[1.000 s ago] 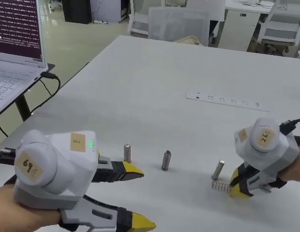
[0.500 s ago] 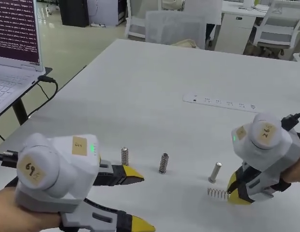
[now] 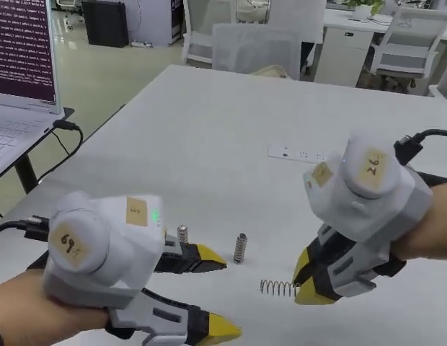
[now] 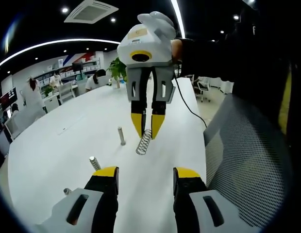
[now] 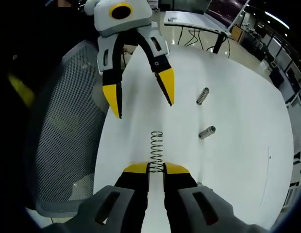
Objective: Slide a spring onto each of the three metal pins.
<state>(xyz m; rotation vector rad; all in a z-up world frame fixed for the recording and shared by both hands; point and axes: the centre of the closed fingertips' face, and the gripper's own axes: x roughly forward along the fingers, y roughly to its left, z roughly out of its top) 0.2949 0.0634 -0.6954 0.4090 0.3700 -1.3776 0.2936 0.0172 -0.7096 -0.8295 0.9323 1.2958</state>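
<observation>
The right gripper [image 3: 304, 288] has shifted left with the spring [image 3: 279, 288], its jaws narrowed onto one end; the spring juts out low over the counter [image 3: 209, 144], near the bare pin [image 4: 121, 136]. The left gripper [image 3: 220, 295] hovers, jaws wide.

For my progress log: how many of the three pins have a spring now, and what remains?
Done: two look finished; the left pin and the middle pin each wear a spring. In hand: the right gripper is shut on one end of the third spring, which sticks out sideways from its jaws. Left: slide it onto the bare pin. The left gripper is open, holding nothing.
</observation>
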